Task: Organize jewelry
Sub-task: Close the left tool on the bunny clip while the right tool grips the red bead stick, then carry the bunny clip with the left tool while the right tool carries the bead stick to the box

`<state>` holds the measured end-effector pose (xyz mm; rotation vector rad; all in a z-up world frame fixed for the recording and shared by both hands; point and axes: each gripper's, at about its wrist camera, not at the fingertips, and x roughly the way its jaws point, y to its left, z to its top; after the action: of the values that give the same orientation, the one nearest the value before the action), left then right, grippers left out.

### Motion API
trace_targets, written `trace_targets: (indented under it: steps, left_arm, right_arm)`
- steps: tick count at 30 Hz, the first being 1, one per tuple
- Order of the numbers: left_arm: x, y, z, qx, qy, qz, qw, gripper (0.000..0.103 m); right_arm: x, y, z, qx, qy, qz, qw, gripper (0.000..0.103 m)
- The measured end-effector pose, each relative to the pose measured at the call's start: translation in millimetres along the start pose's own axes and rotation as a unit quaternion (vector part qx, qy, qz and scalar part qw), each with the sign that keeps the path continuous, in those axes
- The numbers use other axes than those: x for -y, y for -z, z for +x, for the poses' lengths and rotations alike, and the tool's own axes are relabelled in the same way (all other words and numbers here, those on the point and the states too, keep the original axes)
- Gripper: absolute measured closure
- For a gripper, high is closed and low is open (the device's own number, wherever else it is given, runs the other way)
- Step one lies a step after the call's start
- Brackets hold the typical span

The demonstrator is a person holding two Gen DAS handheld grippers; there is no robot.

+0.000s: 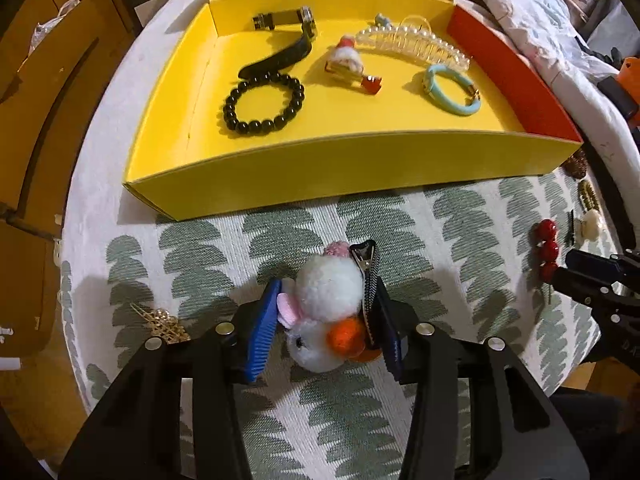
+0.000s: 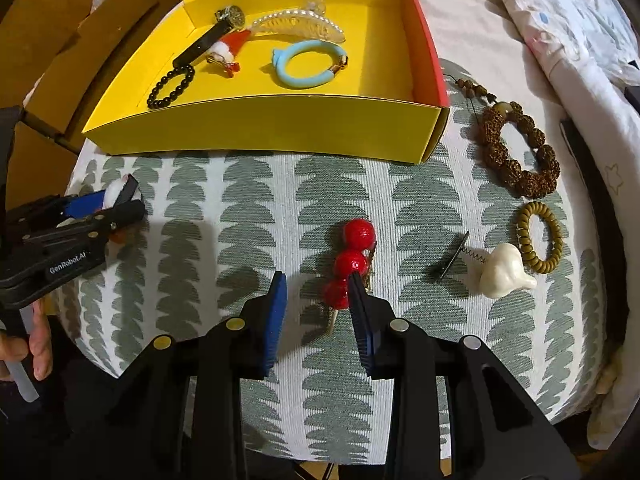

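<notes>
My left gripper (image 1: 326, 300) is shut on a white pom-pom hair clip (image 1: 326, 308) with pink ears, an orange ball and a metal clip, held in front of the yellow box (image 1: 320, 172). The box holds a black bead bracelet (image 1: 262, 104), a watch (image 1: 286, 36), a small santa clip (image 1: 348, 64), a pearl claw clip (image 1: 416, 46) and a blue bracelet (image 1: 452, 90). My right gripper (image 2: 318, 292) is open around the lowest ball of a red three-ball hair stick (image 2: 350, 262) lying on the patterned cloth.
On the cloth to the right lie a brown seed bracelet (image 2: 520, 148), an olive coil hair tie (image 2: 540, 236), a white garlic-shaped clip (image 2: 502, 272) and a black pin (image 2: 452, 258). A gold hair clip (image 1: 164, 324) lies at left. Bedding (image 2: 560, 20) lies at the right.
</notes>
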<state>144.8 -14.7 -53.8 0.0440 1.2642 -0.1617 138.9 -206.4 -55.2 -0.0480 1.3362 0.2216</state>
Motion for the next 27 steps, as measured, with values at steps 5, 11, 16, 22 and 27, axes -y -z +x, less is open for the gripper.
trace_targets:
  steps: [5, 11, 16, 22, 27]
  left_arm:
    - [1, -1, -1, -0.001, 0.004, -0.004, 1.0, 0.058]
    - [2, 0, -1, 0.0, 0.01, -0.003, 0.9999, 0.058]
    - [1, 1, -1, -0.001, 0.009, -0.004, 0.9999, 0.058]
    - [2, 0, -2, 0.0, 0.012, -0.004, 0.9999, 0.058]
    - [0, 0, -3, 0.002, 0.013, -0.005, 0.9999, 0.058]
  right_arm:
    - [8, 2, 7, -0.004, 0.018, 0.01, 1.0, 0.07]
    - [2, -7, 29, -0.016, 0.036, 0.004, 0.999, 0.068]
    - [3, -12, 40, -0.023, 0.06, 0.003, 0.998, 0.068]
    - [3, -12, 46, -0.025, 0.06, 0.008, 0.998, 0.071]
    - [-4, -10, 42, -0.02, 0.062, 0.004, 0.998, 0.08]
